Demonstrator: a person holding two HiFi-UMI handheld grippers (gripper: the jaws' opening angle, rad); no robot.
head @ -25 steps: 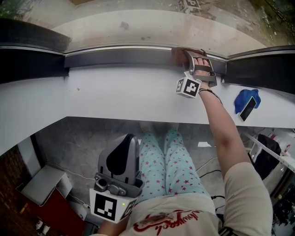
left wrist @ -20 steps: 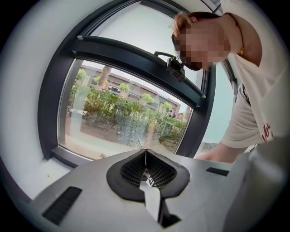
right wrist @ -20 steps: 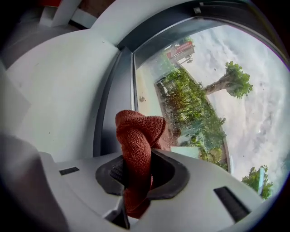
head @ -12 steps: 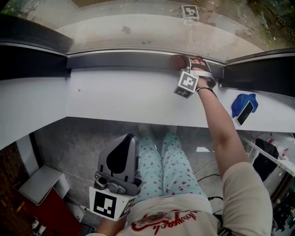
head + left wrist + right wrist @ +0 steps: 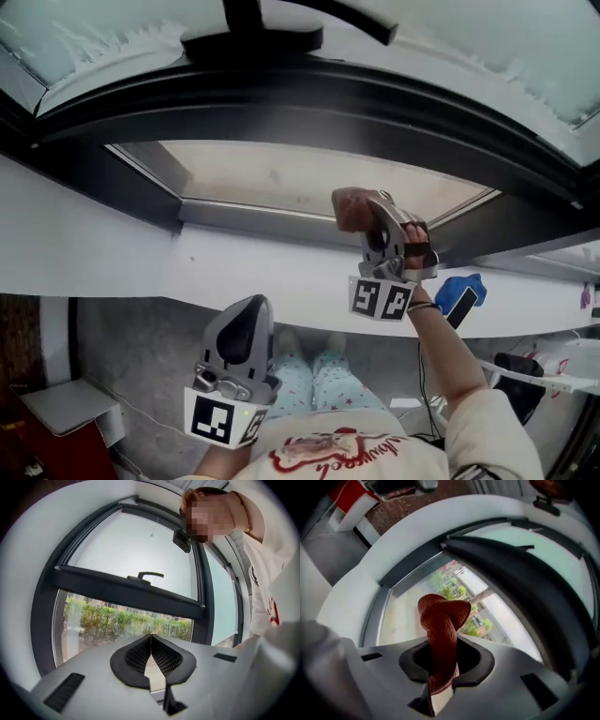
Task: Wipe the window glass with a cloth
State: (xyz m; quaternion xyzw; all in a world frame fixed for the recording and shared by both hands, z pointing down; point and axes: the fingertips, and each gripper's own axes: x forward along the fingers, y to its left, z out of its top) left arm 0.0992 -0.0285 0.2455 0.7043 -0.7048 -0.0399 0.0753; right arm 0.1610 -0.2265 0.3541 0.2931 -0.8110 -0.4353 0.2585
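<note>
A rust-red cloth [image 5: 441,620] is clamped between the jaws of my right gripper [image 5: 443,644] and bulges out past their tips. In the head view that right gripper [image 5: 364,214] is raised in front of the lower right part of the window glass [image 5: 281,176], with the cloth [image 5: 349,208] bunched towards the pane. Whether the cloth touches the glass I cannot tell. My left gripper [image 5: 246,317] hangs low, below the white sill [image 5: 112,253]. In its own view the left gripper [image 5: 151,638] has its jaws together with nothing between them, and it faces the window glass [image 5: 108,618].
A dark frame [image 5: 309,103] surrounds the pane, with a black window handle [image 5: 150,576] on the crossbar above. A blue item with a dark phone-like object [image 5: 461,298] lies on the sill to the right. A red-and-white box [image 5: 56,422] stands on the floor at the left.
The head view has tipped upward. My right gripper has lifted with the cloth from the bottom frame rail to in front of the glass. The left gripper stays low.
</note>
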